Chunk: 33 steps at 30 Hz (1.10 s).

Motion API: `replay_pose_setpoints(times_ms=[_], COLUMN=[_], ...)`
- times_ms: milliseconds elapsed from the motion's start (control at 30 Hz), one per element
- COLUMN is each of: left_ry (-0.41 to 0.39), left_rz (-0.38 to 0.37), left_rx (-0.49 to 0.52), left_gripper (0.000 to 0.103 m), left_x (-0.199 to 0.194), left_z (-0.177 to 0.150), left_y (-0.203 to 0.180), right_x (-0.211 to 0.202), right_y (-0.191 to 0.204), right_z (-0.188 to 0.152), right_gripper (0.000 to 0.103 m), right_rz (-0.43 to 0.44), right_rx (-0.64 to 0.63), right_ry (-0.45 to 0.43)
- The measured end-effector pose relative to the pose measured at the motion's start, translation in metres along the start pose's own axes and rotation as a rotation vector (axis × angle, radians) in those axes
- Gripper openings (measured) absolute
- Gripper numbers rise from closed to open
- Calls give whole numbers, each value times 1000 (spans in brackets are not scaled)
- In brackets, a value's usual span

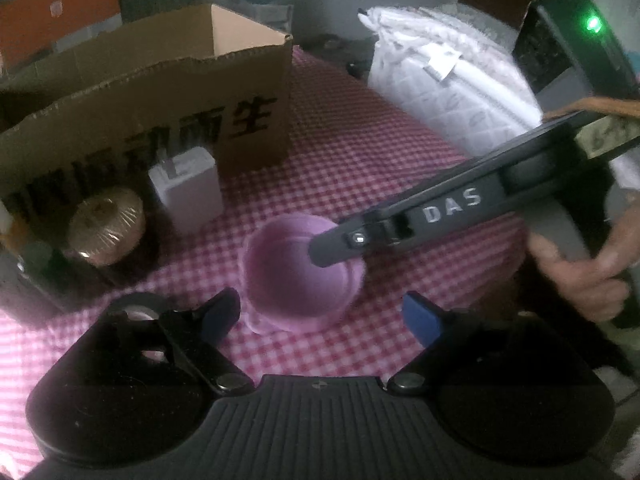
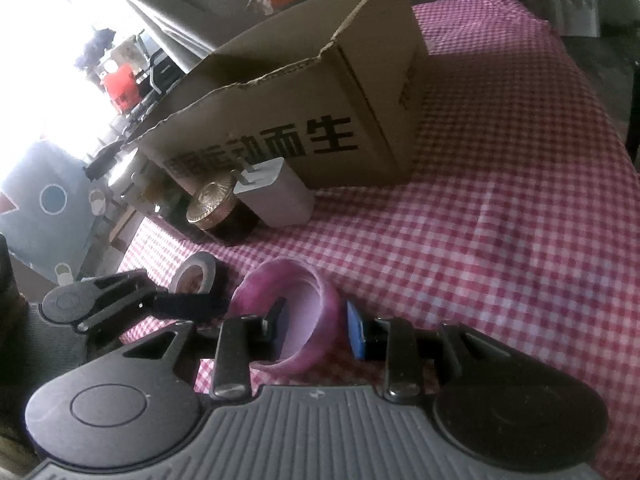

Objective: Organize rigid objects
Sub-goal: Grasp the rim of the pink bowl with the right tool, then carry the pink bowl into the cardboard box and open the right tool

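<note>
A pink plastic cup (image 1: 302,272) stands upright on the red checked tablecloth; it also shows in the right wrist view (image 2: 304,320). My right gripper (image 2: 316,328) straddles the cup's rim, one finger inside and one outside, with a gap still showing at the wall. In the left wrist view its finger (image 1: 340,242) reaches into the cup. My left gripper (image 1: 320,318) is open and empty just in front of the cup. A white charger (image 1: 186,194), a gold-lidded jar (image 1: 106,226) and a tape roll (image 2: 198,276) stand left of the cup.
An open cardboard box (image 1: 160,120) with black print stands behind the charger and jar. A white padded bag (image 1: 448,88) lies at the back right. A black device with a green light (image 1: 576,40) is at the far right. The cloth (image 2: 500,180) stretches right of the box.
</note>
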<state>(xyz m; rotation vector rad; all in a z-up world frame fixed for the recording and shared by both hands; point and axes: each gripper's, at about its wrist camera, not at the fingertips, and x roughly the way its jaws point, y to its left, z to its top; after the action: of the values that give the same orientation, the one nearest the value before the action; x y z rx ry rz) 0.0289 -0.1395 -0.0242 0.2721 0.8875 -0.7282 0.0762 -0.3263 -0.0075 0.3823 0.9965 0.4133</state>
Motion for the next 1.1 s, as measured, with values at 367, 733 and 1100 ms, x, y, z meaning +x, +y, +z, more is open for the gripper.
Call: replay_pose_setpoints(times_ms=[367, 733, 1100], left_ry=[33, -1, -153], left_rz=[47, 54, 106], left_rx=[38, 62, 65], left_gripper=[80, 72, 71], left_x=[18, 11, -43], left_z=[5, 3, 14], left_y=[3, 3, -1], right_x=[7, 10, -29], right_y=[11, 15, 52], right_z=[1, 1, 15], right_gripper=[33, 28, 29], right_rz=[-32, -53, -66], right_rx=[-56, -54, -132], right_ry=[-7, -12, -120])
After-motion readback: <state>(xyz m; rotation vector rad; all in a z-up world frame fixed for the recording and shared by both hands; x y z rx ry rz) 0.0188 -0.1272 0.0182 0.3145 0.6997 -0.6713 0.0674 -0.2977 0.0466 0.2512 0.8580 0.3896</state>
